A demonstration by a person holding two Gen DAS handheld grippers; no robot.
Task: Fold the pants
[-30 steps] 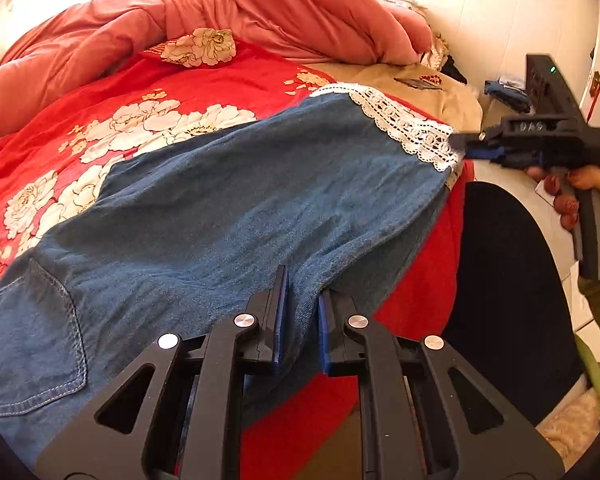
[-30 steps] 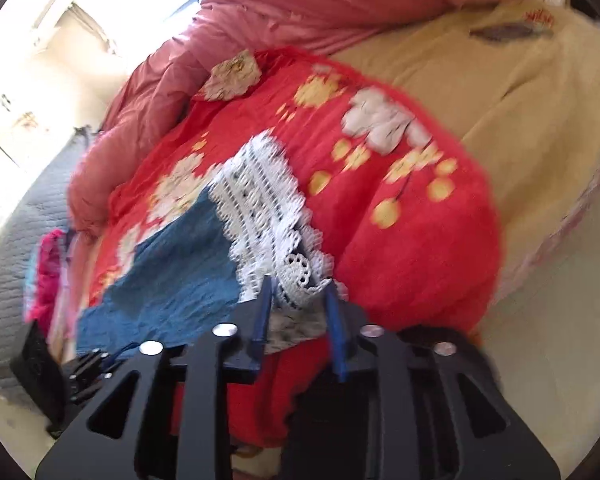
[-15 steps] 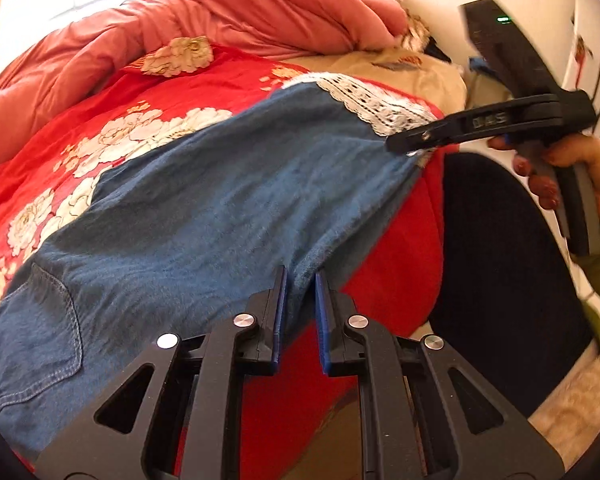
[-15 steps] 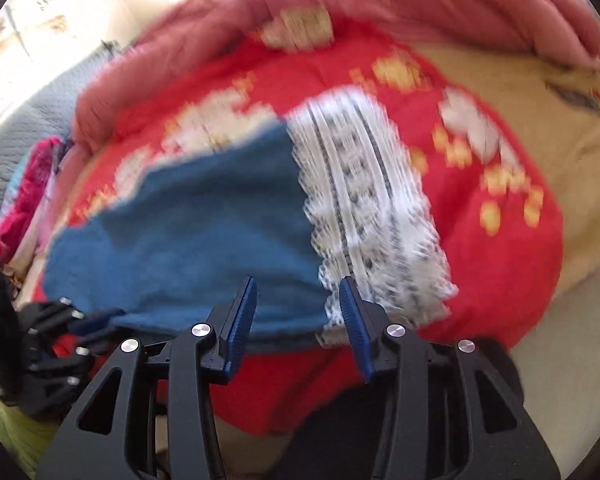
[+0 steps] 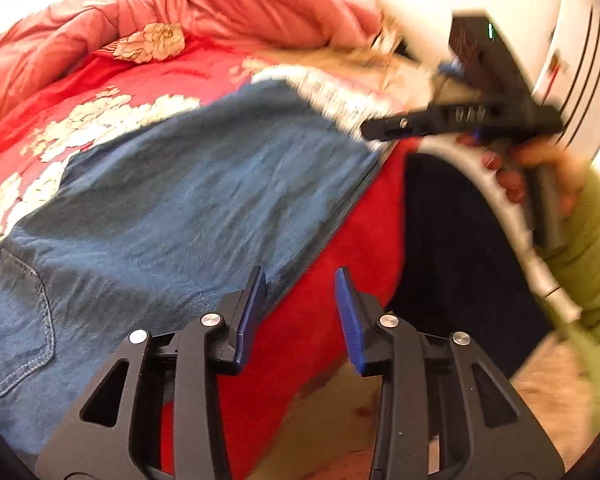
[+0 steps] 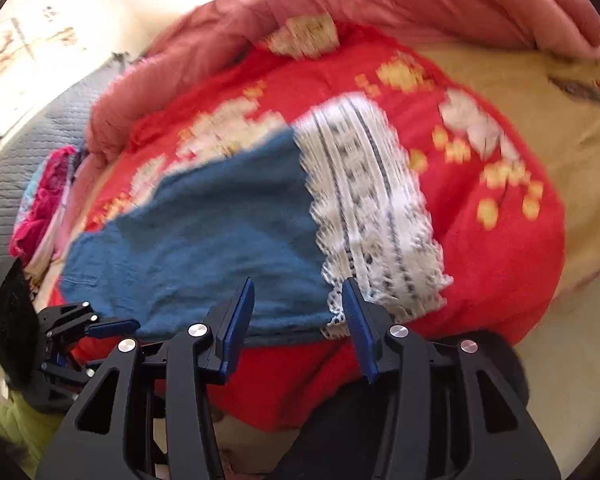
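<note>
Blue denim pants lie flat along the near edge of a red flowered bedspread, back pocket at the left, white lace hem at the right. My left gripper is open and empty, just off the pants' near edge. My right gripper is open and empty, at the near edge by the lace hem; the denim spreads to its left. The right gripper also shows in the left wrist view, held by a hand above the hem.
A pink quilt is heaped at the back of the bed. A beige blanket lies at the right. A dark chair stands by the bed's edge. The person's green sleeve is at the right.
Both grippers have let go of the pants. The right opened first and drew back from the lace hem; the left opened just now. The pants now lie flat.
</note>
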